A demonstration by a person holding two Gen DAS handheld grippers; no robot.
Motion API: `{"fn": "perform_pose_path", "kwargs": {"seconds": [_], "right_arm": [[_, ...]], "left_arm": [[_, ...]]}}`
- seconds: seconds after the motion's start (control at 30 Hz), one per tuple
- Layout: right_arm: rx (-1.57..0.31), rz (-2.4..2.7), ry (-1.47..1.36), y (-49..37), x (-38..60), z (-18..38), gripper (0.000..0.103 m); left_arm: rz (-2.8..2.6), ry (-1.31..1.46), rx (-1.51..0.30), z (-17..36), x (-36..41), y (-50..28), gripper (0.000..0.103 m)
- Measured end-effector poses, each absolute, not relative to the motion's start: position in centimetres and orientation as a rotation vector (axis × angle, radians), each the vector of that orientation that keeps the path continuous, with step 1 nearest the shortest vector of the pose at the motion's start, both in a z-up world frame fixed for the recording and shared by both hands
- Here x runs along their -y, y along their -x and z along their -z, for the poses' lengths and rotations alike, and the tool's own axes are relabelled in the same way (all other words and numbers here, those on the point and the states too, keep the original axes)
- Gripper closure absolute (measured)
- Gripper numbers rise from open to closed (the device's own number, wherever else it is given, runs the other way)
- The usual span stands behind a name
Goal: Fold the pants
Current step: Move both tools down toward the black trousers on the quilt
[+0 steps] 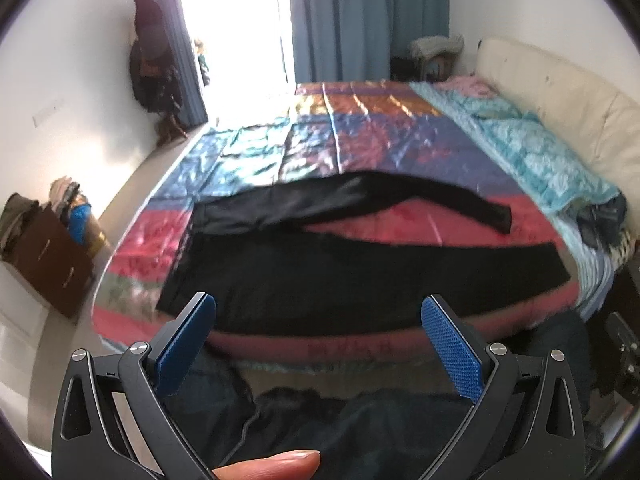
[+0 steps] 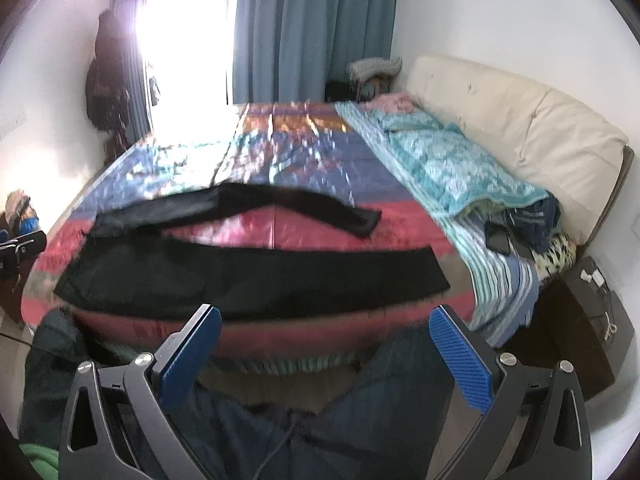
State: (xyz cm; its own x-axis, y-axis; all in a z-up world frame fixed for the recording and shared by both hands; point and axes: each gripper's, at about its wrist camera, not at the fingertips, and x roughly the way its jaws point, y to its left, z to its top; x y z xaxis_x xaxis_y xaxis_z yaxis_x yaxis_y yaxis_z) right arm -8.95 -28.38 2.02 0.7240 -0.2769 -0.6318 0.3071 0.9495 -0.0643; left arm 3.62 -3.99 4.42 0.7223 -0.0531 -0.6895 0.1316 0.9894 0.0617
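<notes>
Both jaws wide; black pants unfolded, legs splayed on bed.

both views are lit by daylight from the window, which is blown out to white. glare is thrown across the glossy bedspread. motion blur is seen over the bed and black pants. straight lines are bent by fisheye distortion, and corners are vignetted dark.

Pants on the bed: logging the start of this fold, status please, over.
Left gripper open, empty. Right gripper open, empty. Black pants flat on bedspread, legs spread apart, unfolded. Nothing lying on them.
</notes>
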Motion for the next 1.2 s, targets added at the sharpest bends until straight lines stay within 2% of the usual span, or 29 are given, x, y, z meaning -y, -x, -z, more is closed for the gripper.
{"fn": "perform_pose_path", "kwargs": {"seconds": [0.13,0.23,0.27,0.4,0.47,0.63,0.77,0.93,0.97,1.0,1.13,1.17,1.2], "right_arm": [[-0.504,0.335,-0.085,8.1,28.9,-4.6,0.000],[-0.314,0.245,-0.231,7.7,29.9,-6.0,0.000],[-0.316,0.167,-0.294,6.4,30.4,-5.6,0.000],[-0.621,0.037,-0.391,-1.9,30.8,0.4,0.001],[-0.676,0.054,-0.375,-4.0,30.7,3.0,0.001],[-0.640,0.019,-0.294,-8.1,33.6,5.8,0.000],[-0.904,0.056,-0.112,-16.5,39.8,11.9,0.001],[-1.093,0.126,0.185,-24.5,46.5,19.1,0.014],[-1.112,0.120,0.242,-25.1,47.2,20.3,0.021],[-1.127,0.113,0.294,-25.7,47.9,21.7,0.024],[-1.141,0.102,0.306,-27.9,50.5,24.6,0.028],[-1.127,0.112,0.279,-28.2,51.2,24.4,0.040],[-1.122,0.130,0.259,-28.9,51.7,23.9,0.065]], "left_arm": [[0.125,-0.072,-0.732,-5.4,4.7,-5.7,0.000],[0.101,-0.058,-0.704,-4.9,5.3,-7.5,0.000],[0.099,-0.063,-0.704,-4.2,5.7,-8.2,0.000],[0.113,-0.079,-0.816,-0.2,7.1,-11.5,0.000],[0.122,-0.077,-0.881,1.9,7.5,-13.1,0.000],[0.102,-0.116,-0.925,4.6,8.4,-17.2,0.001],[0.108,-0.104,-0.944,5.4,9.4,-21.1,0.001],[0.097,-0.095,-0.966,6.4,9.8,-23.2,0.001],[0.090,-0.094,-0.988,7.1,9.7,-23.3,0.001],[0.084,-0.093,-1.008,7.8,9.6,-23.5,0.001],[0.052,-0.108,-1.114,11.0,9.1,-23.5,0.001],[0.045,-0.118,-1.143,11.8,9.1,-23.4,0.001],[0.041,-0.125,-1.157,12.2,9.1,-23.3,0.001]]}}
